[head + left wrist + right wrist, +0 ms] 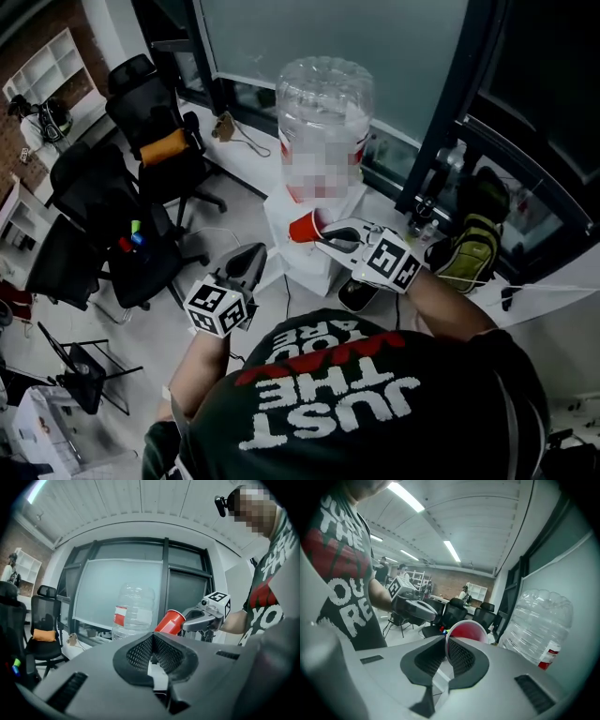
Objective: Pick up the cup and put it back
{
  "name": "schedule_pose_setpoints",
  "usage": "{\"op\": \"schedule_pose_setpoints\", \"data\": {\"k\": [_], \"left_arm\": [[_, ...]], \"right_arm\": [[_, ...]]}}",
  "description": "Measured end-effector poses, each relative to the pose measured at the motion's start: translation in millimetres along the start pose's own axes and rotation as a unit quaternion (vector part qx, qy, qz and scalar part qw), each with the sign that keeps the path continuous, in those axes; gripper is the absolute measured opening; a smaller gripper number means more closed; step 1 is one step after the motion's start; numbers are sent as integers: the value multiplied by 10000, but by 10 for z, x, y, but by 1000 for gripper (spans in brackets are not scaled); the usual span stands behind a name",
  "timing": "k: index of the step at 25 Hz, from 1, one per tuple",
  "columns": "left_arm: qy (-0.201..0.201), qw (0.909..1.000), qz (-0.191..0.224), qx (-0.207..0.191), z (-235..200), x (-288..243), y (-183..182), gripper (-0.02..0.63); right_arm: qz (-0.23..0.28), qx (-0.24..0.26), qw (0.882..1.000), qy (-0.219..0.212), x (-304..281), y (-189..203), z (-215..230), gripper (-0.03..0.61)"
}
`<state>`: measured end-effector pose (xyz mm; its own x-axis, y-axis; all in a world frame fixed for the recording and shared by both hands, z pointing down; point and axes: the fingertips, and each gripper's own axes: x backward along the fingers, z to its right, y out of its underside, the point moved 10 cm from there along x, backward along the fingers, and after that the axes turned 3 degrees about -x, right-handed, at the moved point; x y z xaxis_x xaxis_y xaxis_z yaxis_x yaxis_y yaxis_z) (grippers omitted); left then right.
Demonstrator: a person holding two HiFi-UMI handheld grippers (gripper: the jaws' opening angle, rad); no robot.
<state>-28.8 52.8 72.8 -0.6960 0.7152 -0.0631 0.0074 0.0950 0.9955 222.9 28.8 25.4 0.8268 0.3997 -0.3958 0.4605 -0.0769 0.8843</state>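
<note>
A red cup (303,228) hangs tilted in the air in front of the big clear water bottle (323,112), which stands on a white dispenser (298,264). My right gripper (323,239) is shut on the cup's rim. In the right gripper view the wall of the cup (466,632) sits pinched between the mesh pads of the right gripper (446,641). From the left gripper view the cup (171,622) shows on its side at the tip of the right gripper (201,620). My left gripper (248,265) hovers lower left of the cup, shut and holding nothing.
Black office chairs (159,150) stand on the floor at the left. A green and black bag (473,239) lies on the sill at the right, beside the dark window frame (441,122). More chairs and desks show far off in the right gripper view.
</note>
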Motion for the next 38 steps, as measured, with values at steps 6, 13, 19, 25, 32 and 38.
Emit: {"op": "schedule_pose_setpoints", "data": {"k": [6,13,19,25,32,38], "left_arm": [[-43,9997,-147,177,128,-97,103,8],[-381,9966,-527,510,466,-217,351,8],[-968,9898,-752,720,715,-214,591,8],[-1209,9850,-866,874,682,-39,907,8],[-1041,9869,-777,959,-102,344,1400,8],[-594,9888,-786,1122,-757,676,2173,8]], "right_arm": [[-24,-7,9999,-143,81,138,23,48],[-39,12,9976,-697,146,473,10,48],[-67,328,9904,-1341,7,796,-18,48],[-298,336,9852,-1652,-397,943,-160,48],[-931,165,9862,-1359,-1210,898,-481,48],[-1721,13,9801,-988,-2040,1130,-918,48]]}}
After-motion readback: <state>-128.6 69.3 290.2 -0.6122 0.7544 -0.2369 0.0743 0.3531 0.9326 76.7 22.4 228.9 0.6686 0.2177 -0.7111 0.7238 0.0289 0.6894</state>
